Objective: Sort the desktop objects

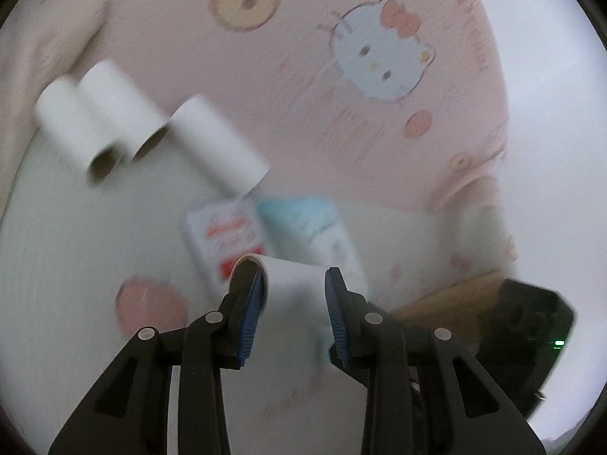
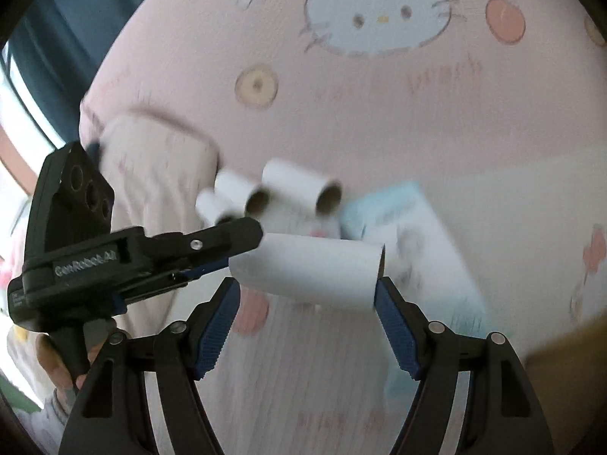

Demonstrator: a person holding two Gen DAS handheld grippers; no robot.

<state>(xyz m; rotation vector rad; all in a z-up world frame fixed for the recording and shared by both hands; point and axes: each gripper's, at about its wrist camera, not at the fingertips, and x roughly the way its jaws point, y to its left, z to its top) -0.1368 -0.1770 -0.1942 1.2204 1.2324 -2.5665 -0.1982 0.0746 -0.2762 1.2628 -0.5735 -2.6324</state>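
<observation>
Roll (image 2: 307,269), white paper on a cardboard core: held in the air, left gripper (image 1: 294,303) fingers clamped across its girth, right gripper (image 2: 307,318) fingers pressed on its two ends. Judged light, soft-walled, easily crushed; best taken gently at the ends. Beyond the roll lie three like rolls (image 2: 265,193) in a row; just beside it, right, a blue pack (image 2: 413,227) and a red-printed pack (image 1: 227,239). Pink cartoon-printed surface (image 2: 379,113) beneath; nothing blocks the roll.

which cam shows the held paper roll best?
Right wrist: the held roll shows full length, between the right gripper pads, with the left gripper at one end. Left wrist shows only its end and part of its side, blurred.
</observation>
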